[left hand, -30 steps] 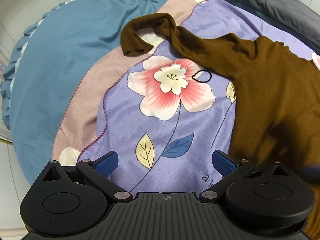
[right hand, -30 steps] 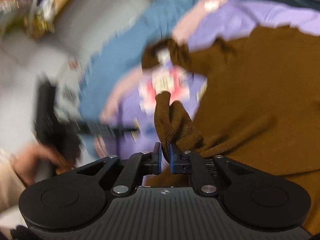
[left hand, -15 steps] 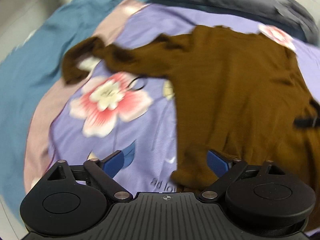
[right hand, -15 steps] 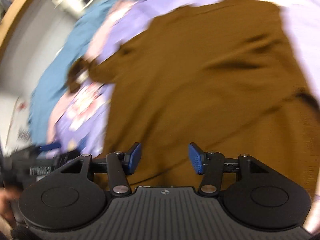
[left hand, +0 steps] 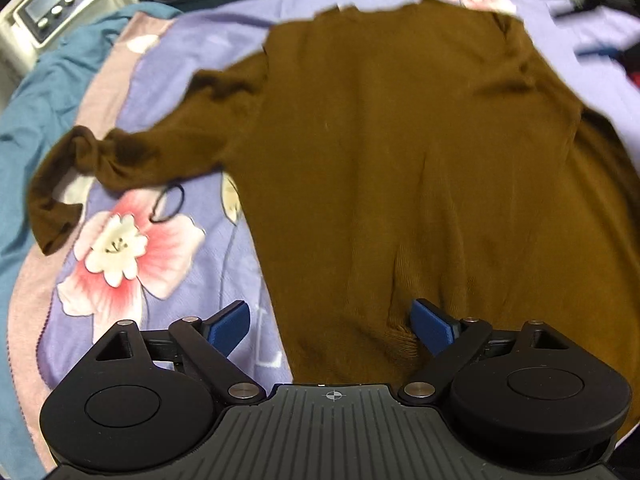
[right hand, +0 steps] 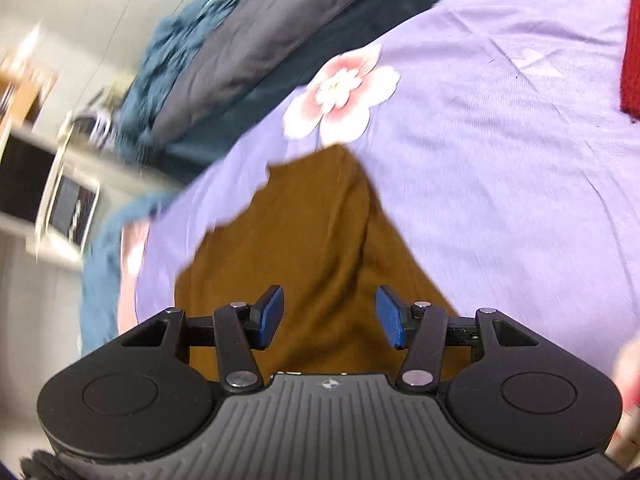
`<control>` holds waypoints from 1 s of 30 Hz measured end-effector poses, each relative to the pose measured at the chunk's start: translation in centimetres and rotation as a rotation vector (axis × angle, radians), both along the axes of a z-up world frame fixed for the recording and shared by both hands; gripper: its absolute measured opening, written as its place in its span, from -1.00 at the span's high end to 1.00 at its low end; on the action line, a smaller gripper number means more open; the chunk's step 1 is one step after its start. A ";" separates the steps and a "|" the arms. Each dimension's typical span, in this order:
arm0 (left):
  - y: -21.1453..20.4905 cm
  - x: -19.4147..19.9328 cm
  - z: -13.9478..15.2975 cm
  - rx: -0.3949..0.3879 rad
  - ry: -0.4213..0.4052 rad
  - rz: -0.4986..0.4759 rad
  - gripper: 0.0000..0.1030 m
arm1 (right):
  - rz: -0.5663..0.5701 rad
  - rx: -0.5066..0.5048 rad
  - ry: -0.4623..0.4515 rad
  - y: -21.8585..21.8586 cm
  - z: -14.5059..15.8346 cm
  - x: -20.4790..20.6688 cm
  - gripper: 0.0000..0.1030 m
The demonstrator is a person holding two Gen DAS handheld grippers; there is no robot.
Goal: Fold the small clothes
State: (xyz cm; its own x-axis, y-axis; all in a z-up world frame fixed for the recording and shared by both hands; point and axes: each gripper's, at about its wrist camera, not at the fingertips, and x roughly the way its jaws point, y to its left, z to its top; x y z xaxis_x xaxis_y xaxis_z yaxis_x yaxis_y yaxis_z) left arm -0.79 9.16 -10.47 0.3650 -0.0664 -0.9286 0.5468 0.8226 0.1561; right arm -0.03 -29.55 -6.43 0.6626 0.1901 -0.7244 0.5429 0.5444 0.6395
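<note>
Nearest in the left wrist view, the left gripper (left hand: pixel 331 320) stands wide and empty, its blue pads straddling the near left edge of the brown sweater (left hand: pixel 400 160), which lies spread on the purple floral bedspread (left hand: pixel 168 248) of a bed. The right gripper (right hand: pixel 330 316) is likewise spread apart and holds nothing, poised over what looks like the sweater's right shoulder or sleeve (right hand: pixel 312 240). The step in hand appears to be choosing grasp points for the first fold. To do it well, each gripper should come down onto a clean edge and pinch all layers of knit, not only the top one, and not the bedspread beneath. Further left, the left sleeve (left hand: pixel 100 160) lies bunched and twisted, so it is best straightened before it is folded in. A black hair tie (left hand: pixel 168 204) rests just beside that sleeve and should stay out of the fold.
</note>
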 end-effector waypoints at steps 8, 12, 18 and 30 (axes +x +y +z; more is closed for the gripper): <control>3.2 0.2 -0.2 -0.070 0.083 0.196 -0.31 | 0.049 -0.122 0.021 -0.5 -2.9 5.2 0.49; 5.9 0.5 0.7 -0.010 0.018 0.336 -0.18 | 0.107 -0.282 -0.017 0.2 -2.3 6.2 0.94; 9.2 1.0 1.4 0.004 0.013 0.487 -0.74 | 0.123 -0.605 -0.026 0.2 -1.8 7.6 0.92; 5.9 -0.1 1.8 -0.069 -0.020 0.277 -1.00 | 0.189 -0.315 0.000 2.3 0.3 0.1 0.08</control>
